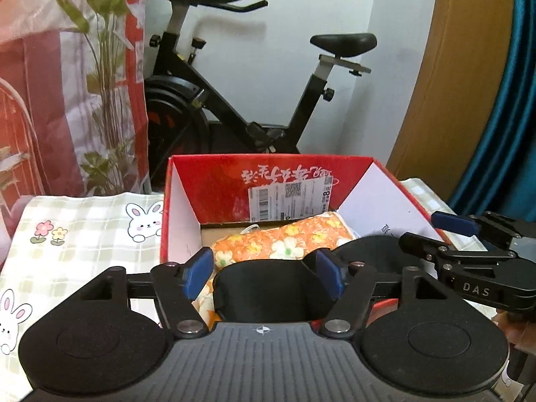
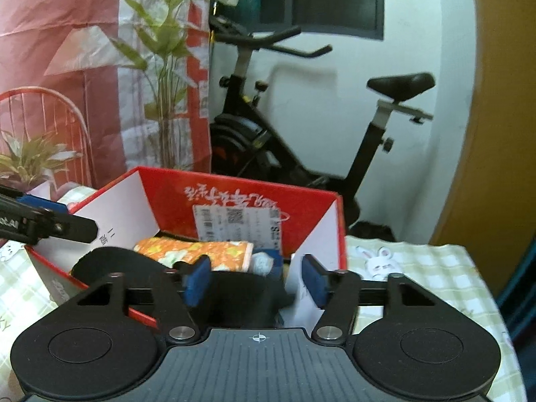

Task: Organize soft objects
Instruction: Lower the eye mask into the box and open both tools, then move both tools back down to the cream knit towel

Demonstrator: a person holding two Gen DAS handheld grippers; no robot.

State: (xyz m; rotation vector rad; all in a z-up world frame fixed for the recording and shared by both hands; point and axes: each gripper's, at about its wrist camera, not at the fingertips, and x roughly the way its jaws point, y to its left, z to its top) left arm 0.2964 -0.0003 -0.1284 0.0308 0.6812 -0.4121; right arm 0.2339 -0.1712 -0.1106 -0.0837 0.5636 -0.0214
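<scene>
i see both my grippers, left gripper (image 1: 264,276) and right gripper (image 2: 256,278), with fingers parted, pressing nothing; the black soft cloth (image 1: 264,296) lies between them inside the red box (image 1: 268,177).

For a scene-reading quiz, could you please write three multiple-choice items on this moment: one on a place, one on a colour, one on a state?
1. Where does the black soft item lie?
A. In the red box, on the floral pouch
B. On the bunny tablecloth
C. On the bike seat

2. What colour is the floral pouch's background?
A. Blue
B. Orange
C. Grey

3. How do the left gripper's jaws stand?
A. Clamped on the tablecloth
B. Shut on the pouch
C. Open, pads apart over the black item

Answers: 1 A, it lies inside the box walls on the pouch; 2 B, orange cloth with white flowers; 3 C, a clear gap shows between the blue pads.
</scene>
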